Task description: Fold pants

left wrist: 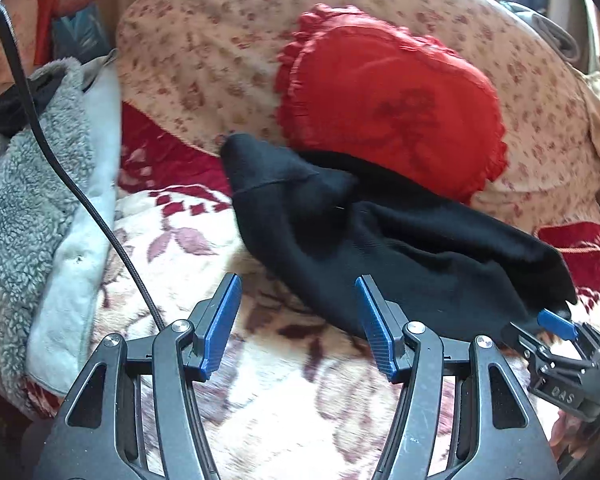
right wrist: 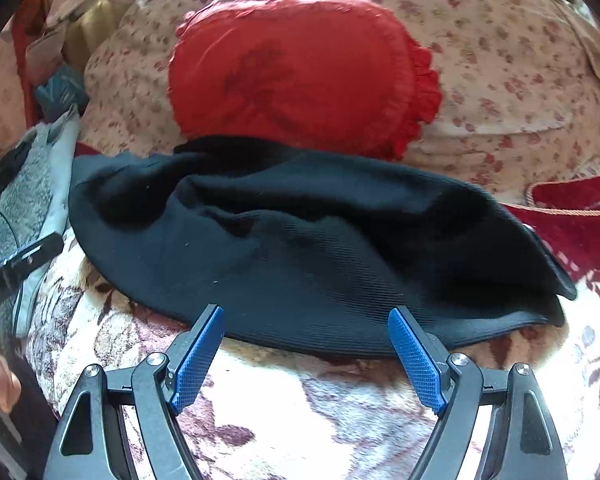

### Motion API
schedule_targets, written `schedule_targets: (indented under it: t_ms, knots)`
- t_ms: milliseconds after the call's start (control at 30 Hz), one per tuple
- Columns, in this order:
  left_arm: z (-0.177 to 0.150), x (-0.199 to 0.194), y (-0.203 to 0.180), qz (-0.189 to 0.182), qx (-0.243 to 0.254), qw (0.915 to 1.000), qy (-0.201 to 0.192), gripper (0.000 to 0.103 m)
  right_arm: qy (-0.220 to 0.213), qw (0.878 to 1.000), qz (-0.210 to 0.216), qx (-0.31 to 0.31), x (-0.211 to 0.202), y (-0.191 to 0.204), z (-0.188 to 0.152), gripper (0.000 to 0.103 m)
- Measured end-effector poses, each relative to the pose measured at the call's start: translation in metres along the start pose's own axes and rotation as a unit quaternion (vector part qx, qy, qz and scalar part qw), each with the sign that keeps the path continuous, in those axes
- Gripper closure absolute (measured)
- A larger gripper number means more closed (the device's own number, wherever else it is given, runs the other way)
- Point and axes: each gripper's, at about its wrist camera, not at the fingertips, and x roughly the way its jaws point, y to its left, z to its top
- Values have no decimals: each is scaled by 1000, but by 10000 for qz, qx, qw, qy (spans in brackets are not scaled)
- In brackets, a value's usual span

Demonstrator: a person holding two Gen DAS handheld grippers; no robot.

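Note:
The black pants (left wrist: 380,240) lie bunched on a floral blanket (left wrist: 292,380), their far edge against a red heart-shaped pillow (left wrist: 388,96). My left gripper (left wrist: 298,292) is open and empty, just short of the pants' near edge. In the right wrist view the pants (right wrist: 300,248) spread wide across the blanket (right wrist: 300,408). My right gripper (right wrist: 306,320) is open and empty, its blue fingertips (right wrist: 404,332) at the pants' near hem. The right gripper also shows in the left wrist view (left wrist: 556,328), at the right end of the pants.
A grey fleece garment (left wrist: 24,216) with a pale lining lies at the left, a black cable (left wrist: 80,208) across it. A floral pillow (left wrist: 228,52) sits behind the red one (right wrist: 300,68). A dark red blanket (right wrist: 580,216) lies at the right.

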Motion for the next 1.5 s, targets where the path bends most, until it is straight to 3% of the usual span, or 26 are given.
schedule_targets:
  t_ms: [567, 733, 767, 800, 833, 1033, 1167, 1267, 1367, 1400, 1500]
  knots:
    - [34, 42, 21, 70, -411, 9991, 124, 44, 109, 9996, 231, -111, 20, 13, 5, 20]
    - [45, 75, 17, -273, -533, 9978, 293, 44, 132, 9996, 222, -113, 24, 9, 3, 21]
    - [45, 79, 16, -426, -538, 9972, 301, 56, 127, 9996, 230, -81, 24, 6, 3, 21]
    - [43, 81, 16, -555, -568, 9964, 298, 89, 134, 9996, 240, -40, 24, 3, 2, 22]
    - [42, 82, 17, -570, -596, 9960, 356, 94, 152, 9996, 250, -23, 24, 1, 2, 25]
    - [32, 40, 28, -956, -662, 9929, 243, 96, 109, 9994, 221, 234, 2, -32, -7, 33]
    - [10, 7, 51, -902, -689, 9931, 297, 96, -8, 9978, 230, 626, -16, -63, -15, 33]
    - [-12, 6, 67, -807, -732, 9923, 591, 95, -53, 9969, 237, 755, -20, -77, -9, 33]
    - [-30, 20, 73, -657, -765, 9916, 813, 95, 73, 9956, 352, 870, -8, -86, 5, 33]
    - [-34, 22, 72, -650, -805, 9909, 863, 95, 324, 9948, 347, 900, 8, -87, 13, 33]
    - [-36, 21, 67, -544, -673, 9932, 783, 95, 538, 9925, 386, 1025, 46, -93, 40, 39]
